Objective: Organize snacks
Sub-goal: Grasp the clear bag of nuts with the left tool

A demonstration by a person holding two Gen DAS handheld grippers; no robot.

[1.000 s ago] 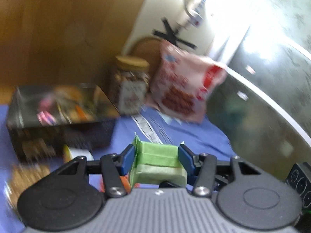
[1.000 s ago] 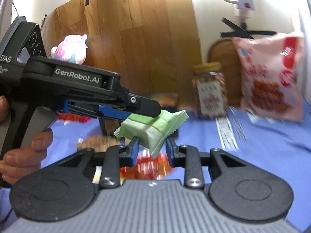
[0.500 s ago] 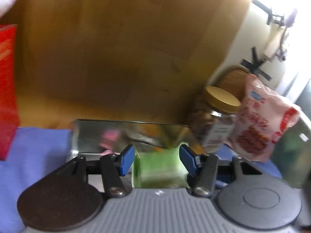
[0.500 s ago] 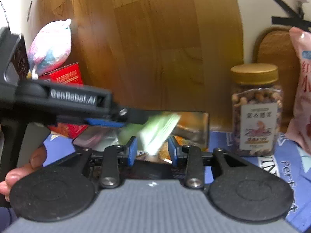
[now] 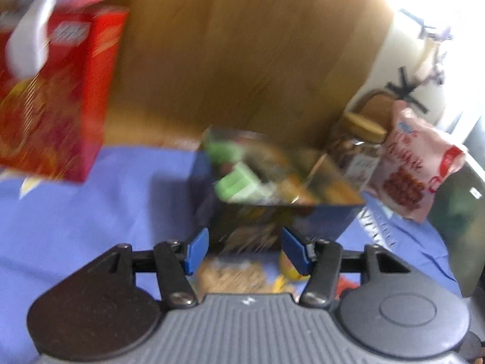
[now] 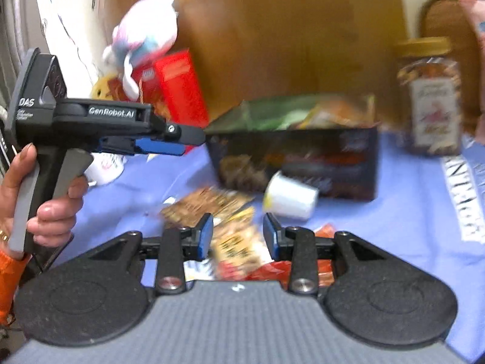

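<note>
Change: green packet (image 5: pixel 239 182), earlier pinched by my left gripper (image 5: pixel 245 247), now lies in the box (image 5: pixel 291 215).
Packet: pale green, blurred.
Left gripper: apart, empty.
Right gripper (image 6: pixel 238 236): opening, empty.

right hand-held gripper (image 6: pixel 237 236): opening, empty | box (image 6: pixel 295 163): holds snacks | cup (image 6: pixel 291 198): tipped

Home, prob. living area: plush toy (image 6: pixel 142 30), wood panel (image 5: pixel 242 54), snack-strewn blue cloth (image 6: pixel 409 212).
</note>
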